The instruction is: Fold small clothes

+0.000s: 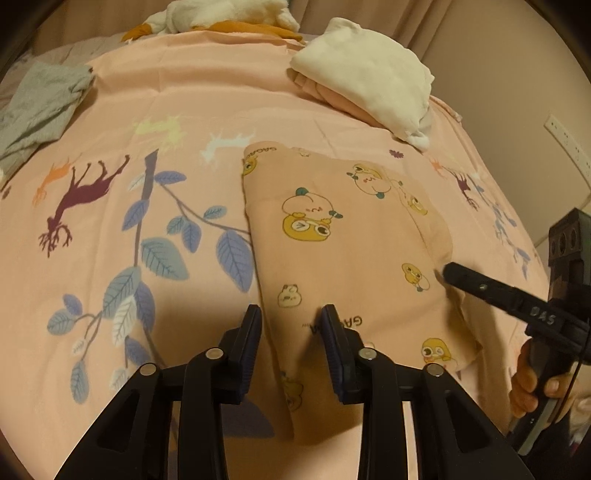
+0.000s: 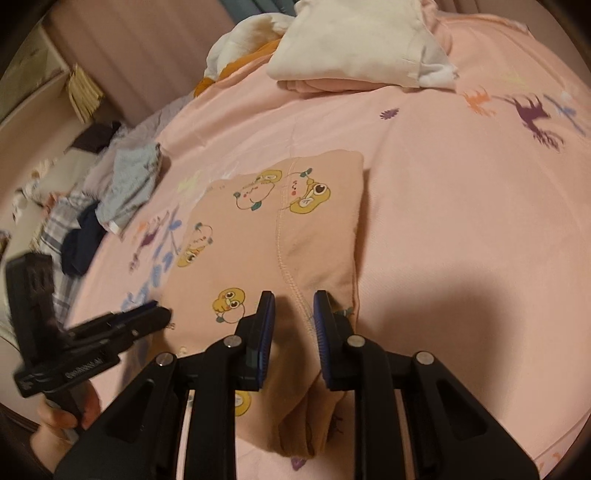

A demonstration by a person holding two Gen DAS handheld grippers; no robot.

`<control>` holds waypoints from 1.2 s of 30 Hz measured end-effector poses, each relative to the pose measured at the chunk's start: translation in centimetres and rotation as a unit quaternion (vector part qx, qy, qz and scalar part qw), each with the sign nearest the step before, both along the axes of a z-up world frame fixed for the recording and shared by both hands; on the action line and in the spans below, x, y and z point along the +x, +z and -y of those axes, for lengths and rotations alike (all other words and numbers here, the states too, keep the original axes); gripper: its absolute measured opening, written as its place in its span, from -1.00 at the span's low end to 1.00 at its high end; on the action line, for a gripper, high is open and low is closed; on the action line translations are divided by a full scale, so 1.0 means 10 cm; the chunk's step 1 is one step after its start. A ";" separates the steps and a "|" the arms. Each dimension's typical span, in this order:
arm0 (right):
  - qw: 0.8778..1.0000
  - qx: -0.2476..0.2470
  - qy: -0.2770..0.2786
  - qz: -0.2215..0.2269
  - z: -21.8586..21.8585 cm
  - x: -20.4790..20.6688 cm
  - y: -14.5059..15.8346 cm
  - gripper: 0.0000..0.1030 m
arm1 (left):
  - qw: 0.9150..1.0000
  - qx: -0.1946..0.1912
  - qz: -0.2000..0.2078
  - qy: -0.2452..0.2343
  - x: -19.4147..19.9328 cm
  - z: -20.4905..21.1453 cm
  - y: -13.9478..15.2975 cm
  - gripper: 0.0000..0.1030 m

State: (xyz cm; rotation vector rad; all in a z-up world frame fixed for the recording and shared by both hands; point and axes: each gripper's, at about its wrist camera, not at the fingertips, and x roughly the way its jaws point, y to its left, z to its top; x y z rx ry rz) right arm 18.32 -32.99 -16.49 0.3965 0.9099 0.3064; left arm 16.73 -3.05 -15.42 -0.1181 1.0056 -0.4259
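A small peach garment [image 1: 347, 251] with cartoon duck prints lies partly folded on the pink printed bedsheet [image 1: 177, 110]; it also shows in the right wrist view [image 2: 280, 229]. My left gripper [image 1: 291, 325] is open, its fingers just above the garment's near left edge. My right gripper [image 2: 293, 314] is open over the garment's near right part, beside a stitched seam. The right gripper shows in the left wrist view [image 1: 454, 273] at the garment's right edge. The left gripper shows in the right wrist view [image 2: 155, 314] at the garment's left edge.
A stack of folded white and pink clothes [image 1: 369, 74] lies at the far right of the bed. A grey-green cloth [image 1: 40, 103] lies far left. White and orange fabric [image 1: 229, 18] sits at the bed's far end. Several loose clothes [image 2: 85, 221] pile by the bed's left edge.
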 end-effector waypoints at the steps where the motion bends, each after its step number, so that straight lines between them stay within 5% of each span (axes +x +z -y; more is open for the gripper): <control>1: 1.000 0.020 -0.002 -0.002 0.05 -0.02 0.01 -0.46 | 1.000 -0.006 -0.004 0.003 -0.01 -0.04 0.01 -0.24; 3: 0.998 0.055 -0.012 -0.006 0.16 -0.09 0.03 0.08 | 1.000 -0.015 -0.011 0.007 -0.01 -0.08 0.01 -0.14; 5: 0.997 0.076 -0.026 -0.009 0.23 -0.13 0.03 0.25 | 0.999 -0.033 -0.022 0.013 0.00 -0.13 0.00 0.00; 10: 0.987 0.149 -0.039 -0.048 0.41 -0.11 -0.11 0.25 | 0.993 -0.096 -0.064 0.028 0.11 -0.26 -0.09 0.11; 16: 0.984 0.163 -0.027 -0.066 0.36 -0.06 -0.19 0.25 | 0.984 -0.148 -0.096 0.029 0.21 -0.26 -0.20 0.11; 36: 0.988 0.138 0.014 -0.066 -0.02 0.49 -0.28 0.16 | 0.984 -0.149 -0.096 0.004 0.53 0.06 -0.23 0.12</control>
